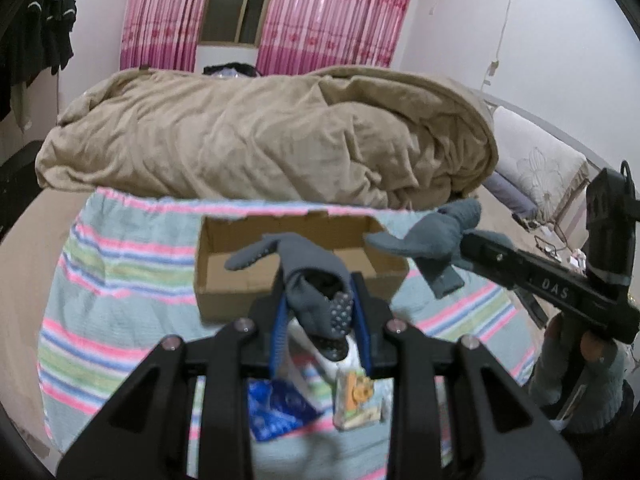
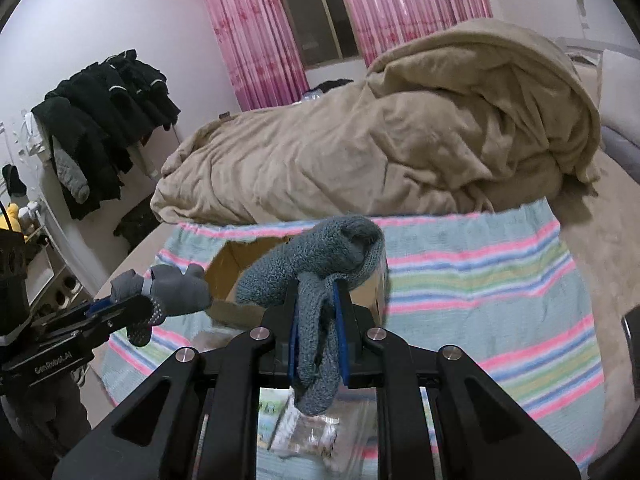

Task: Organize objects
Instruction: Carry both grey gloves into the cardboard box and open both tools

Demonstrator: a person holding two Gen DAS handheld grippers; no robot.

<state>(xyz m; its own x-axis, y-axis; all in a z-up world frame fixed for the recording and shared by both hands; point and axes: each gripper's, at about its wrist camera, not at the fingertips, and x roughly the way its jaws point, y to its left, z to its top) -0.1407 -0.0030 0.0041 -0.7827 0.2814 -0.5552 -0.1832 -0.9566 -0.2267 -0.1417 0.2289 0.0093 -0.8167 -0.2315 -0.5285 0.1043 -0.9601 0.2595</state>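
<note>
Grey knit fills both grips. The left gripper (image 1: 320, 316) has its blue-padded fingers (image 1: 280, 320) closed on a dark grey sock with rubber grip dots (image 1: 316, 296), which bunches between the pads and flops out toward the far left — its dotted sole shows near the fingertips. The right gripper (image 2: 318, 328) is clamped just as tightly on a fluffy blue-grey knitted sock (image 2: 316, 268), whose thick cuff curls above the fingers while its toe hangs down near the camera.

Both socks hang over an open brown cardboard box (image 1: 224, 264), which sits on a striped cloth of pale green, pink and blue (image 1: 120, 280) spread on the bed. Seen from the left wrist, the right gripper's black body comes in from the right with white letters that read "DAS", partly blurred; from the right wrist, the left gripper's body at the near left reads "GenRobot.AI". Beneath the left gripper lie a blue plastic packet (image 1: 272, 408) and a small clear packet with an orange cartoon figure (image 1: 356, 400); their print is too blurred to read.

Beyond the box lies a rumpled beige fleece blanket (image 1: 260, 140), and behind it hang pink striped curtains (image 1: 320, 12). Dark clothes (image 2: 108, 120) are draped at the far left.
</note>
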